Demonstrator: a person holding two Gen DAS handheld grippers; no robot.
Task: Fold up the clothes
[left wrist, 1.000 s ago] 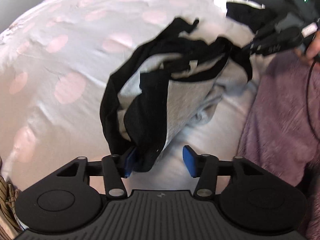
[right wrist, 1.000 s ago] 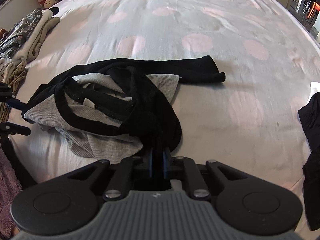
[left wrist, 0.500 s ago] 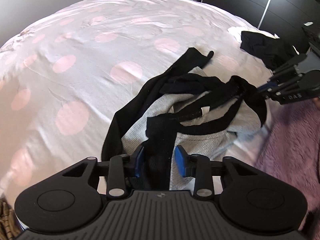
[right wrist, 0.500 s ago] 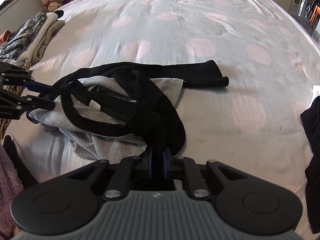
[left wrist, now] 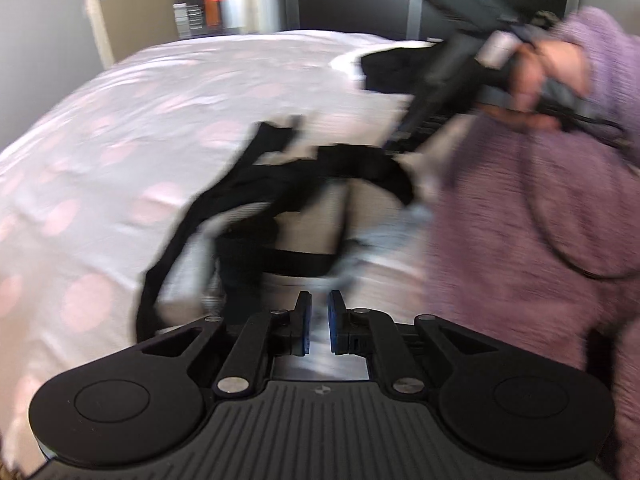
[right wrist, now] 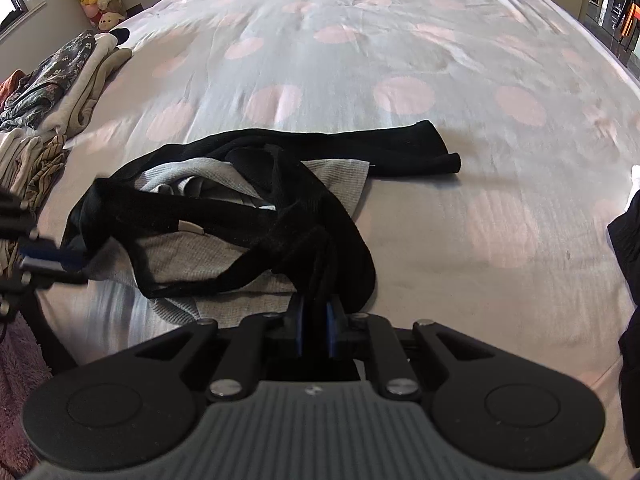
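The top point(right wrist: 224, 216), grey with black trim and black sleeves, lies crumpled on the bed point(right wrist: 400, 40), in the centre-left of the right wrist view and the middle of the left wrist view. The right claw point(right wrist: 316, 330) is pinching a black fold of it at lower centre of its own view, jaws pressed onto the cloth, probably to anchor one edge while the other hand finds a matching edge, so the garment can be stretched flat before folding.

The left claw point(left wrist: 316, 324) sits at lower centre of its blurred view with the jaws nearly together. They have just been closing, and pale grey cloth shows in the narrow gap, though the blur makes it hard to be sure the pads press on it. In the right wrist view the same claw enters from the left edge, its tips at the grey hem, which fits a grip on that side.

Compared with a second ago, the left jaws, then wide apart beside a black strip, are now almost shut, and the left view has swung to the right: the door point(left wrist: 100, 12) shows at upper left, while the person's purple sleeve point(left wrist: 540, 208) and the hand point(left wrist: 544, 76) on the right tool fill the right side. The right view is nearly unchanged. A clothes pile point(right wrist: 48, 92) waits at upper left there.
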